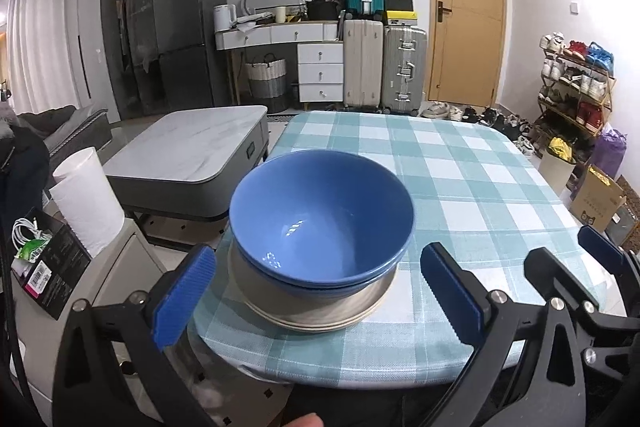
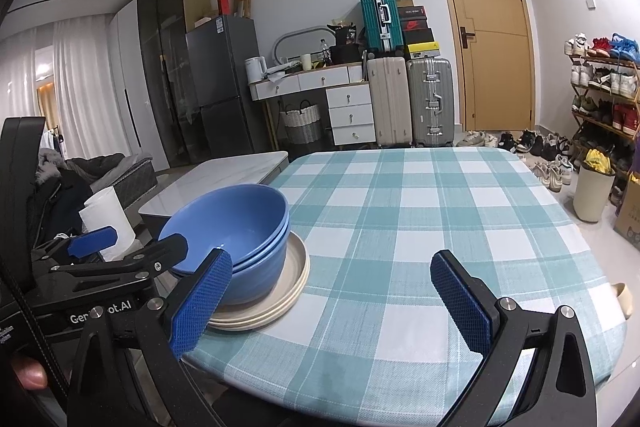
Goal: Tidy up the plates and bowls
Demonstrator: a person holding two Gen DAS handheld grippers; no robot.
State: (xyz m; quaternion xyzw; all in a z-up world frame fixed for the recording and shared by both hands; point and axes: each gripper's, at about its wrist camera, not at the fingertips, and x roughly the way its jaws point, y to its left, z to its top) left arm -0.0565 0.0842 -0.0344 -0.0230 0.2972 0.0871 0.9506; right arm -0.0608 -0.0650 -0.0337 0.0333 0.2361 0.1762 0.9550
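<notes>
Blue ribbed pads, black plastic frames: left gripper point(image 1: 320, 291) jaws wide apart, empty, flanking the stack without touching it. Right gripper point(image 2: 332, 301) to its right, jaws also wide apart, holding nothing, over bare cloth.

Left to right in the left wrist view: white plastic bin point(image 1: 90, 203) off the table's left side, dark box point(image 1: 52, 271) with white cables beside it, grey marble-top coffee table point(image 1: 188, 151) behind. Then the stack at the table's near-left corner: glossy blue bowls point(image 1: 320, 211), round, deep, nested, at least two rims showing, sitting on matte beige plates point(image 1: 320, 319), flat, stacked, at least two edges visible. Stack sits close to the table's front and left edges. Table point(image 1: 460, 187) covered in woven teal-and-white checked cloth, rounded corners; the rest of it bare.

Far side: dark fridge point(image 1: 188, 27), white drawer unit point(image 1: 320, 71), hard-shell suitcases point(image 1: 384, 67) in beige, silver and teal, tan wooden door point(image 1: 468, 11), shoe rack point(image 1: 576, 83) at right.

In the right wrist view the left gripper's frame partly covers the bowls' near side. A fingertip point(image 2: 28, 373) shows at the lower left edge.
</notes>
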